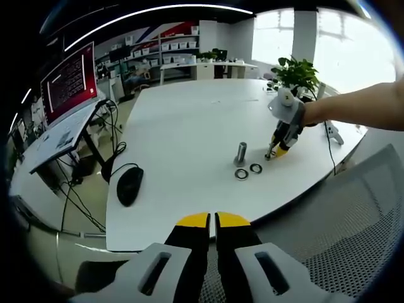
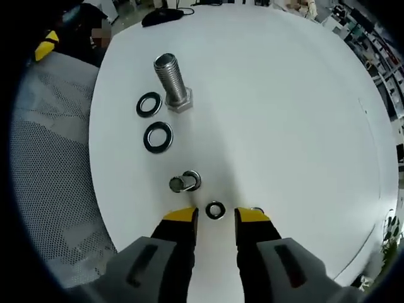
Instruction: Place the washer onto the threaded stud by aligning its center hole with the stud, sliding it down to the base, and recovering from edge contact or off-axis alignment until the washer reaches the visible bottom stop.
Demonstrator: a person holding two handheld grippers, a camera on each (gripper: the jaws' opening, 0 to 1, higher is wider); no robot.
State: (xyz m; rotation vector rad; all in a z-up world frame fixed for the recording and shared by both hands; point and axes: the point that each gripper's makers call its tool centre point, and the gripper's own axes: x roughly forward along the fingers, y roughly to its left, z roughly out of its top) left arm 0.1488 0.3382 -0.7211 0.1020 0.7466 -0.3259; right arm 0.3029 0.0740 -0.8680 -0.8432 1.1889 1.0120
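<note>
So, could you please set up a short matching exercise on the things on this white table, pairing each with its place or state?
Things:
1. threaded stud
2. small washer
3. computer mouse
4. left claw

Places or states:
A. lying between the open tips of the right claw
B. shut, held off the table edge
C. standing upright on its hex head, two large washers beside it
D. black, near the table edge, cable attached

Pairs: 1-C, 2-A, 3-D, 4-B
</note>
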